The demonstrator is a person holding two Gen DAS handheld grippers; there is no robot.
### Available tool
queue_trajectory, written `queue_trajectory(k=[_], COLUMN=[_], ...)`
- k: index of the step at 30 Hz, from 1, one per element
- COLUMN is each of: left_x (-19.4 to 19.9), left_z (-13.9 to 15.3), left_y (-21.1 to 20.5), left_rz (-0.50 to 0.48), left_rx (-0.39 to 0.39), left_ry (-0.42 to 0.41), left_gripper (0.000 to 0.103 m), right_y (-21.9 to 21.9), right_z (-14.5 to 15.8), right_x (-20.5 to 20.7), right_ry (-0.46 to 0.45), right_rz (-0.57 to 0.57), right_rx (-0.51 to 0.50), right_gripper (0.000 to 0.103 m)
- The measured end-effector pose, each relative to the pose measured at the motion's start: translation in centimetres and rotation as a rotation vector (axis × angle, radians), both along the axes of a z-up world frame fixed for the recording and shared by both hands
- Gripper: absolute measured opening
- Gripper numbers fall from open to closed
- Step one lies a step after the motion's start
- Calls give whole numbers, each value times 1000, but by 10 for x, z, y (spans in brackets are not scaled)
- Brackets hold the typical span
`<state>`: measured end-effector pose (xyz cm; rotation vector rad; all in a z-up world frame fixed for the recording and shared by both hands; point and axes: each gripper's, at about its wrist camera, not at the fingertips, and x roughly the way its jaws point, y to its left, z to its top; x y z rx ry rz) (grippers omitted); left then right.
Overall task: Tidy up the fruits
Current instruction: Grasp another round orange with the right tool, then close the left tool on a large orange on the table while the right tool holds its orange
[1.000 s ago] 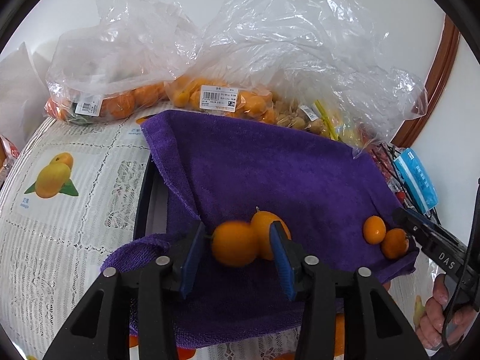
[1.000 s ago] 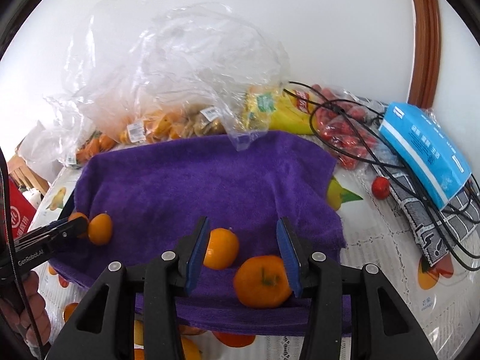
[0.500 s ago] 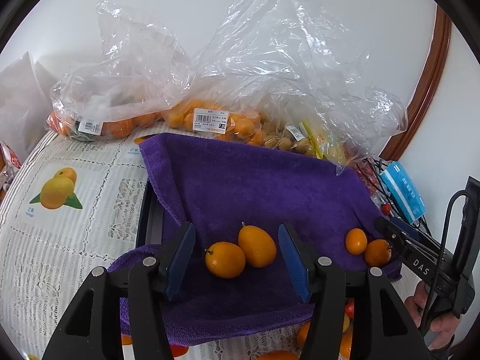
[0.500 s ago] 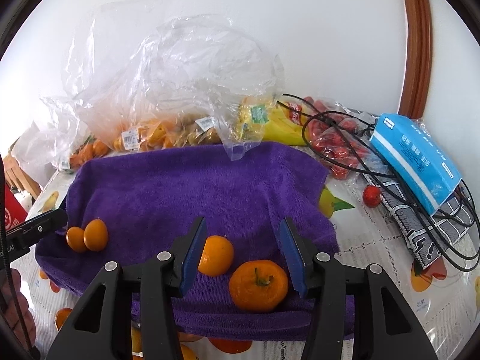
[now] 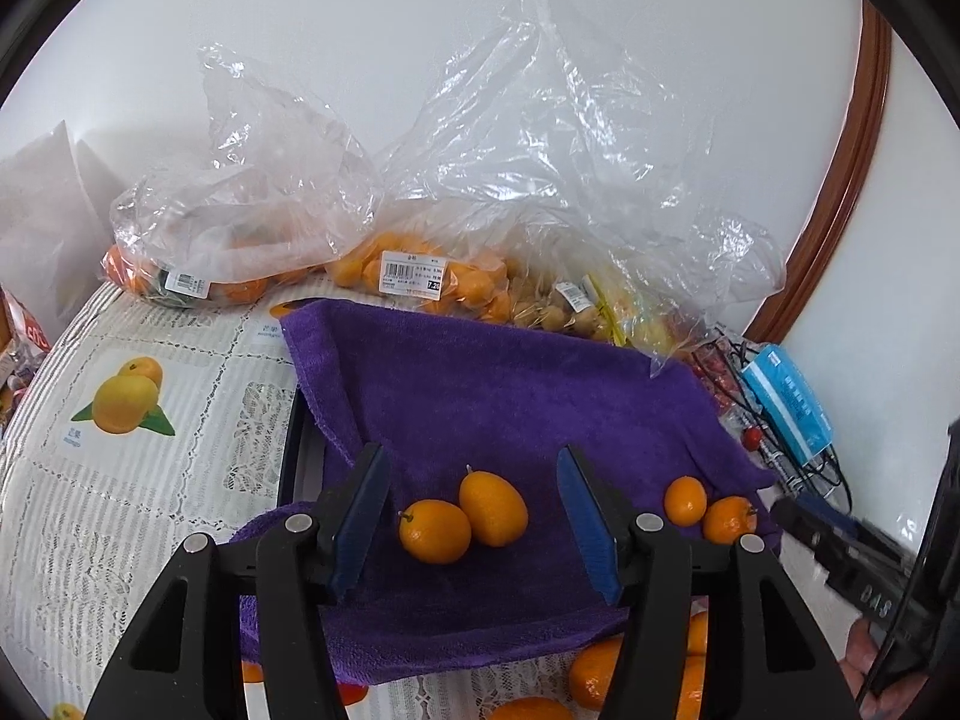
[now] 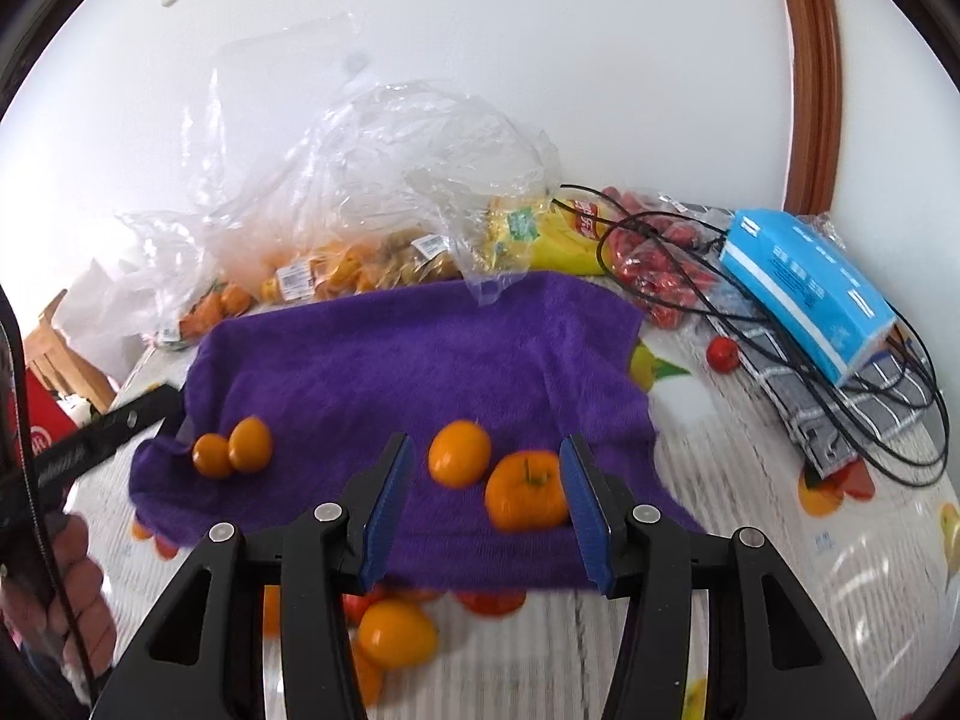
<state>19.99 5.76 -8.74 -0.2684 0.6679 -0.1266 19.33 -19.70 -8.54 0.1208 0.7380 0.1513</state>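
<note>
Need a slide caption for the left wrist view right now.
Left gripper open above two kumquats on the purple towel, bagged fruit behind.

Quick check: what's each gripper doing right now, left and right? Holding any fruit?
Left gripper: open, holding nothing; two kumquats lie loose on the purple towel.
Right gripper: open, holding nothing; its pads clear the mandarin.

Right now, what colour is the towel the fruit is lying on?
Purple. The towel shows best in the right wrist view.
</note>
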Motion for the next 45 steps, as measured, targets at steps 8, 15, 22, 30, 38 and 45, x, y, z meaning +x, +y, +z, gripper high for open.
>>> queue_trajectory(k=[8,15,22,30,38,45], left_x=[-5,-4,-4,-4,-11,-48], left_z=[4,3,3,3,6,-13], left_y=[3,1,1,6,6,10], left_rz=[5,3,3,12,-2,-37], left_rx=[-19,-13,-20,-32,-5,-11], left_ry=[-15,-13,-17,-15,-14,57], left_gripper=[56,56,56,56,56,56], right_y=[10,32,35,27,10,-4], right_z=[-19,-35,-45,-62,-54,-62], right_x=[-32,-41,-33,-24,-44,-64], right_ry=[67,133,179,245,161,98], right_rz=[50,107,90,74,31,-10], right_rx=[38,44,35,31,-19,-89], right_gripper=[44,35,34,36,35,35])
